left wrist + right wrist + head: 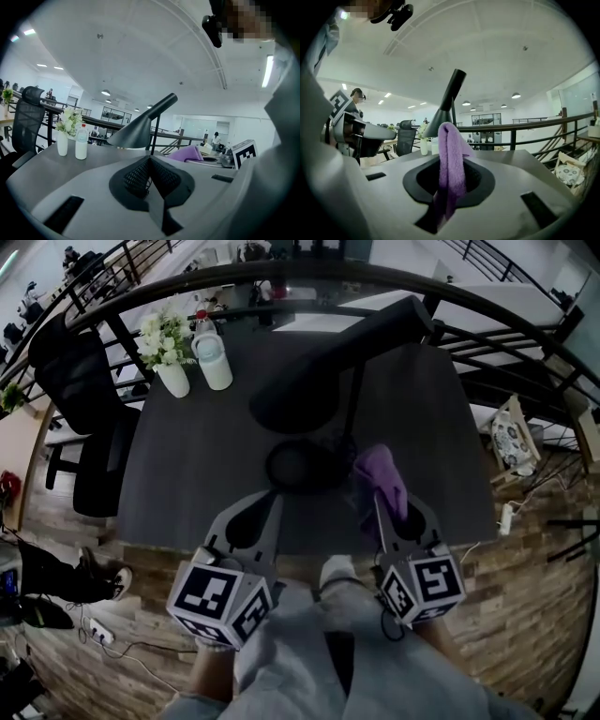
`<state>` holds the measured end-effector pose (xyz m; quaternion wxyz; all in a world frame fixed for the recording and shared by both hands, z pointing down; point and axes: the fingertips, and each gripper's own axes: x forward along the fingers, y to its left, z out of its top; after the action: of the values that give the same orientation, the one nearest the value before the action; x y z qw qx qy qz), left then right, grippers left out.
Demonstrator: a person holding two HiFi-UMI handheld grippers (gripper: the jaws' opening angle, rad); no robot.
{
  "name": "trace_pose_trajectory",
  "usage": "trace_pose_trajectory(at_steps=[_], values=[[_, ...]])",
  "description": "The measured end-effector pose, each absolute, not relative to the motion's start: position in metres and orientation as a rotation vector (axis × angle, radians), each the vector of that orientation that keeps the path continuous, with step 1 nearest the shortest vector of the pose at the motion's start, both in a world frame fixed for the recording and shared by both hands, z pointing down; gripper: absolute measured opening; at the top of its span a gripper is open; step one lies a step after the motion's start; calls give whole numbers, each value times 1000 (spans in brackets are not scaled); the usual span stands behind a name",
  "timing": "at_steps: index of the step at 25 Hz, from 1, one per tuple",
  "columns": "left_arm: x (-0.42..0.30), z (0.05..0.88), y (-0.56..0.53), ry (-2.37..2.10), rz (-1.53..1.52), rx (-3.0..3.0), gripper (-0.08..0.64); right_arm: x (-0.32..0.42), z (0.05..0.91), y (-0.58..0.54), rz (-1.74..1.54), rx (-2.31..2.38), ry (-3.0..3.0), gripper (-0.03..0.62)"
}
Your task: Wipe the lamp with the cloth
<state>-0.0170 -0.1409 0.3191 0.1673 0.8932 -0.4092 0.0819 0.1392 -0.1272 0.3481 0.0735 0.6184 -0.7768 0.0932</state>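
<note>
Dark table ahead, lamp at its middle, shade sloping down toward near left, within reach. At the near edge, left gripper closed on nothing, probably spare for steadying. To its right, right gripper clamped on purple cloth, free end out front, ready for wiping.

In the right gripper view the cloth covers the lower shade of the lamp. In its own view the left claw hides the lamp's base. Print on the bottle is too small to read.
</note>
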Motion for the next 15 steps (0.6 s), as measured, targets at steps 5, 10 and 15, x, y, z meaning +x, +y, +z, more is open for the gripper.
trace_pose_trajectory(at_steps=[5,10,15], values=[[-12,314,-142,-1151,188,2580,14,151,346,-120,270,1894,-2296,55],[-11,321,-138,-1132,259,2560,14,155,348,-116,281,1905,-2281,55],[-10,320,-136,-1131,252,2557,14,155,348,-115,286,1906,-2281,55]])
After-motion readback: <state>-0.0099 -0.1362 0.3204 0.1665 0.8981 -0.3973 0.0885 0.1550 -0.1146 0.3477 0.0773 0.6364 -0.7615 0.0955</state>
